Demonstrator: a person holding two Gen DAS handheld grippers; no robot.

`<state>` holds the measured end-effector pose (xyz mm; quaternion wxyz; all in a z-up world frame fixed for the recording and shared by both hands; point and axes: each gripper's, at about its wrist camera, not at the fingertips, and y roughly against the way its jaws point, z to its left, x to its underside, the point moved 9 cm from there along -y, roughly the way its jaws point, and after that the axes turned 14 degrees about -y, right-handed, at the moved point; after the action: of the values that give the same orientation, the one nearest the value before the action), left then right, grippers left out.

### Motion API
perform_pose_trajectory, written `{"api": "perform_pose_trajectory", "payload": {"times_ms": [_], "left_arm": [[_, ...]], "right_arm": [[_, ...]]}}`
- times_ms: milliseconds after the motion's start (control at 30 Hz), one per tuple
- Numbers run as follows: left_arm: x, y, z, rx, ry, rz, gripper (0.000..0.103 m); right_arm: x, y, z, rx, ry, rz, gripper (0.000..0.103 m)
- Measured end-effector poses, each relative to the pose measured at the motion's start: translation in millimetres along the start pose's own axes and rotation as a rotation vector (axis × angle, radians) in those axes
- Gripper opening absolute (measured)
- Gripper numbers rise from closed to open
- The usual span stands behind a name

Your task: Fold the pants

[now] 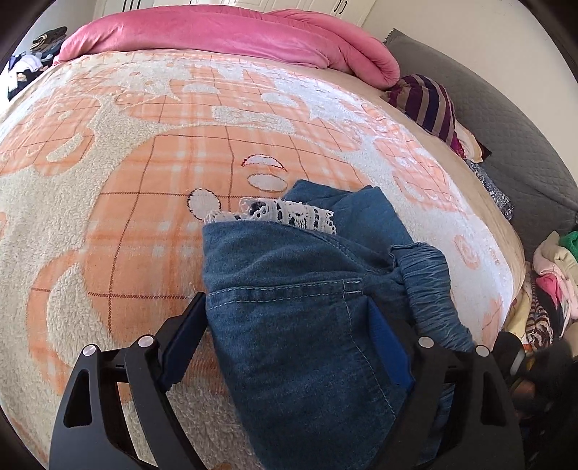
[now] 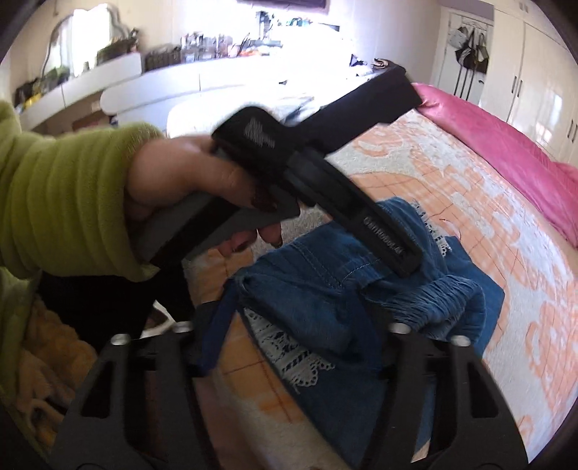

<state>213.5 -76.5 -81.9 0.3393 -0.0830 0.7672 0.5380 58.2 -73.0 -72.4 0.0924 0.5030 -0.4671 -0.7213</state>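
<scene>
Nearest the left camera, the left gripper (image 1: 289, 325) had its fingers spread wide on either side of a thick fold of the denim pants (image 1: 300, 289), without visibly pinching it. The right gripper (image 2: 292, 325) likewise stood wide open around the pants' gathered waistband (image 2: 440, 300) and lace trim (image 2: 289, 347). The pants lay bunched on the orange blanket (image 1: 126, 224), at its near edge. Soft but fairly heavy denim would likely sag and slide where layered; the elastic waistband and stitched seams looked like the firmest holds, the lace the weakest. Beyond the pants, at the blanket's far end, lay a pink duvet (image 1: 231, 32).
</scene>
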Motion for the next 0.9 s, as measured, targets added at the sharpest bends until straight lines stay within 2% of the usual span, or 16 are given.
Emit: {"api": "perform_pose_trajectory", "payload": {"times_ms": [33,100,267,333,400,433,467,533,633,733,900], "left_arm": [[0,0,0,-0.001,0.000,0.000,0.084],[0,0,0,-0.001,0.000,0.000,0.085],[-1,-1,-1,-0.005,0.000,-0.006,0.086],[-1,0,-2,-0.011,-0.001,-0.010,0.086],[-1,4,-4,-0.012,-0.003,-0.017,0.086],[-1,6,-5,-0.011,-0.006,-0.022,0.086],[-1,8,-5,-0.012,-0.009,-0.026,0.087],[-1,14,-7,-0.021,-0.019,-0.037,0.087],[-3,23,-11,-0.029,-0.029,-0.061,0.089],[-4,34,-15,-0.037,-0.042,-0.087,0.089],[-2,46,-22,-0.060,-0.070,-0.104,0.092]], "right_arm": [[4,0,5,-0.024,0.001,0.018,0.011],[13,4,13,-0.055,0.019,0.034,0.009],[32,2,4,-0.050,-0.044,0.068,0.009],[30,7,2,-0.073,-0.098,0.052,0.010],[22,24,0,-0.089,-0.136,0.003,0.025],[16,38,-4,-0.083,-0.161,-0.050,0.042],[11,50,-9,-0.072,-0.186,-0.092,0.053],[4,73,-26,-0.054,-0.258,-0.172,0.056],[3,94,-63,0.020,-0.393,-0.241,0.071],[13,100,-108,0.088,-0.544,-0.244,0.073],[32,94,-153,0.146,-0.684,-0.207,0.076]]}}
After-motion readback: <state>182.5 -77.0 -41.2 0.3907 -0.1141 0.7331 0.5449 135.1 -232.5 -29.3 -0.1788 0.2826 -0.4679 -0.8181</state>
